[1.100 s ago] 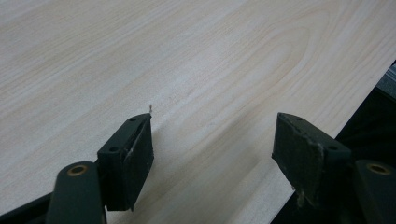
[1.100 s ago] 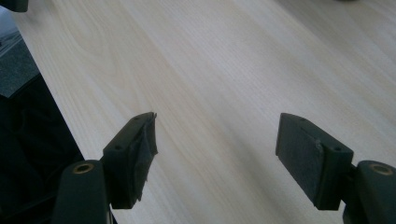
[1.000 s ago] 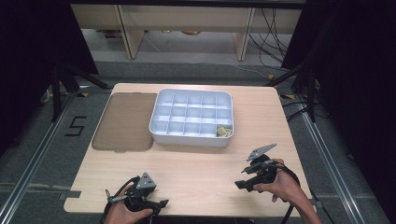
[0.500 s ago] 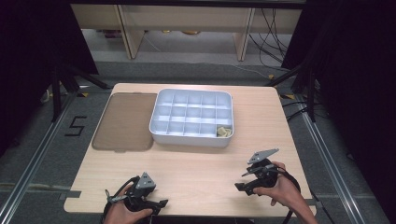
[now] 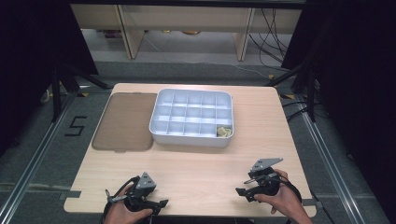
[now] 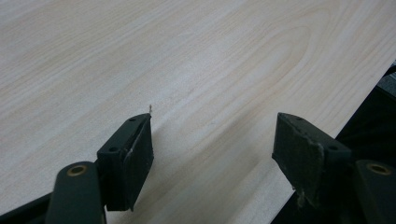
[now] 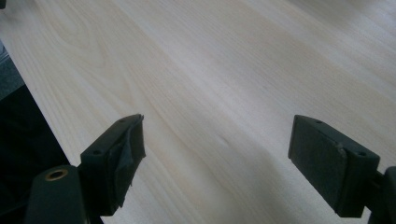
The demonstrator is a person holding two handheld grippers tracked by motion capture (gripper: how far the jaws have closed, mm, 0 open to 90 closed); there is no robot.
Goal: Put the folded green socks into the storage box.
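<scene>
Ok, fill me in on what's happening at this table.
A person sits at the wooden table with a gripper in each hand, both near its front edge. The left gripper and the right gripper are open with nothing between their jaws; the right one's jaws have just been opening. Farther back sits a white compartment tray, with one small yellowish item in its near right corner compartment. A brown lid lies flat beside the tray. Neither gripper touches either one.
</scene>
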